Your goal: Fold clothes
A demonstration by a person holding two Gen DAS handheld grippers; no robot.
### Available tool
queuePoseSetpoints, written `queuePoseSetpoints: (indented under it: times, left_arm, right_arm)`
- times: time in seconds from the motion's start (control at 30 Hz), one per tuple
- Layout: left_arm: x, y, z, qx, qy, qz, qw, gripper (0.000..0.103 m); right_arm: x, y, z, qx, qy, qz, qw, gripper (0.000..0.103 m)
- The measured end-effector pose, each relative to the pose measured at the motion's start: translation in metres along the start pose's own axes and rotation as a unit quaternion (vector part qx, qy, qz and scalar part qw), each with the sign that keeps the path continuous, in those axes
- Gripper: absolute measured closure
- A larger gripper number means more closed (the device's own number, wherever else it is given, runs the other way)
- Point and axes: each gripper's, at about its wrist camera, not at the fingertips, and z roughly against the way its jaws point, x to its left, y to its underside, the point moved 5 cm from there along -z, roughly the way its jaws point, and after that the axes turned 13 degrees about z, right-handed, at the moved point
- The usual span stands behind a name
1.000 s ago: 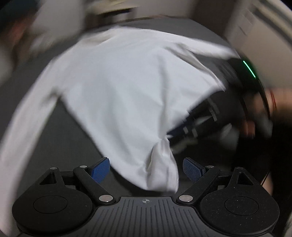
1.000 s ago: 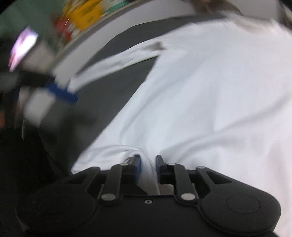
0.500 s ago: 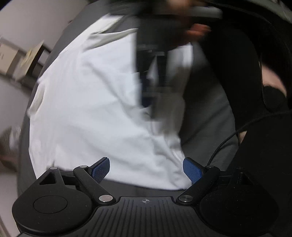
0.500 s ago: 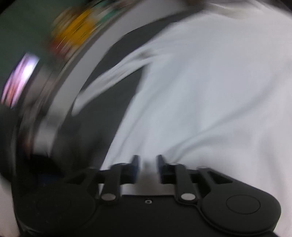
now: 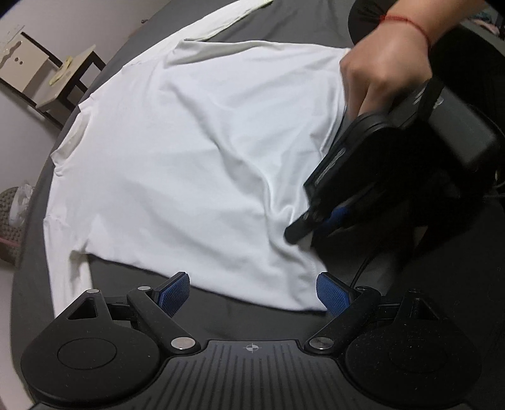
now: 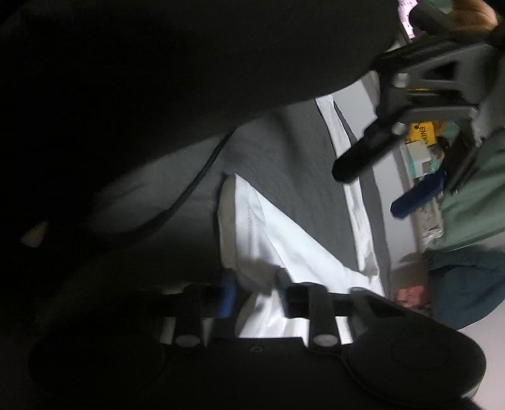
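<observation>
The bed point(image 5: 331, 22) was grey, and the white shirt point(image 5: 189, 164) lay spread across most of it — one sleeve point(image 5: 221, 25) stretched toward the far end, the hem nearest me. The right gripper point(image 6: 254, 285) had its jaws pinched on a bunched corner of the hem, lifting it slightly. The left gripper point(image 5: 254, 291) hovered just off the hem, jaws wide apart and holding nothing. I judged it would do best taking the hem's other corner — both corners level, cloth taut, so any fold falls straight.

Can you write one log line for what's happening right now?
left claw: open, empty | right claw: shut on white long-sleeved cotton shirt | dark grey surface
</observation>
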Motion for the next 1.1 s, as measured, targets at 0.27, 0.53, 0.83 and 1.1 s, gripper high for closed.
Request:
queuePoseSetpoints:
  times: [0.27, 0.53, 0.83, 1.1]
  left_arm:
    - [-0.007, 0.006, -0.018, -0.031, -0.031, -0.033, 0.9985, 0.014]
    - [-0.007, -0.012, -0.038, -0.108, -0.127, -0.073, 0.9834, 0.014]
    - [0.009, -0.024, -0.012, -0.157, -0.077, -0.033, 0.984, 0.021]
    - [-0.005, -0.031, -0.023, -0.14, -0.111, -0.042, 0.983, 0.032]
  right_arm:
    - [-0.092, 0.085, -0.015, -0.027, -0.094, -0.495, 0.864, 0.095]
    - [-0.108, 0.153, -0.034, -0.055, -0.161, -0.69, 0.704, 0.095]
    - [-0.101, 0.146, -0.021, -0.061, -0.17, -0.646, 0.742, 0.095]
    - [-0.103, 0.159, -0.027, -0.056, -0.173, -0.698, 0.693, 0.095]
